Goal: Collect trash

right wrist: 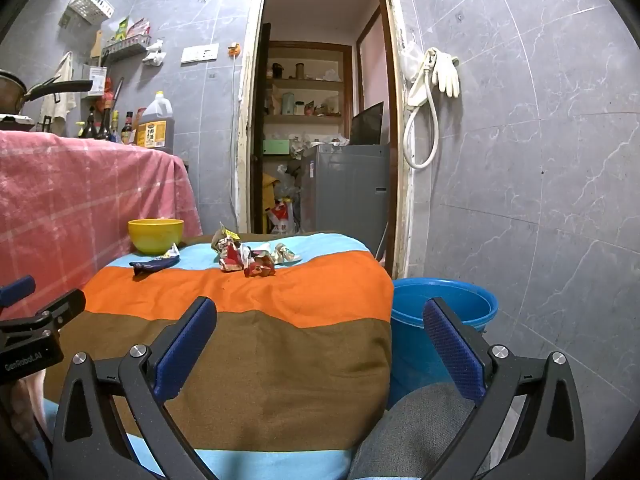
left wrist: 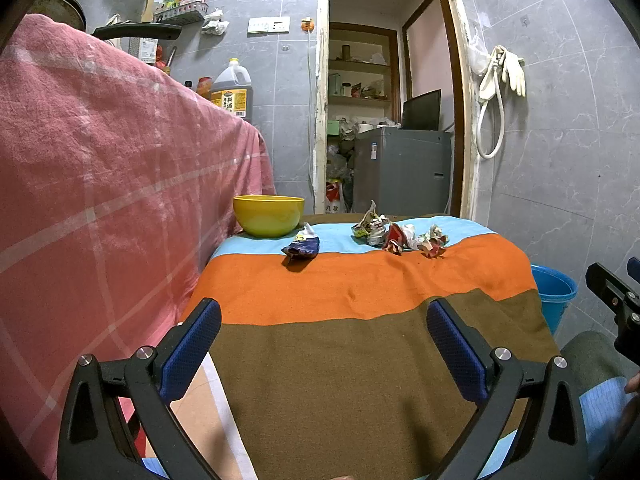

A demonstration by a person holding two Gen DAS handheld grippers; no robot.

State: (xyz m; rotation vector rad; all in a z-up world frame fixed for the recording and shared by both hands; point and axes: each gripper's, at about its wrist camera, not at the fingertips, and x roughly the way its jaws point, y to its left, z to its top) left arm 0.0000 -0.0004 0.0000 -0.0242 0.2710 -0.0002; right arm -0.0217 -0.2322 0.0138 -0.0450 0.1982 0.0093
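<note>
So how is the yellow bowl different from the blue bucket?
The yellow bowl sits on the striped cloth; the blue bucket stands lower, beside the table. The bowl looks smaller than the bucket. Both are round and open on top.

Bare striped cloth [left wrist: 360, 280] up to wrappers [left wrist: 400, 236]; yellow bowl [left wrist: 268, 216] far-left, pink-draped counter [left wrist: 100, 180] hems left.
</note>
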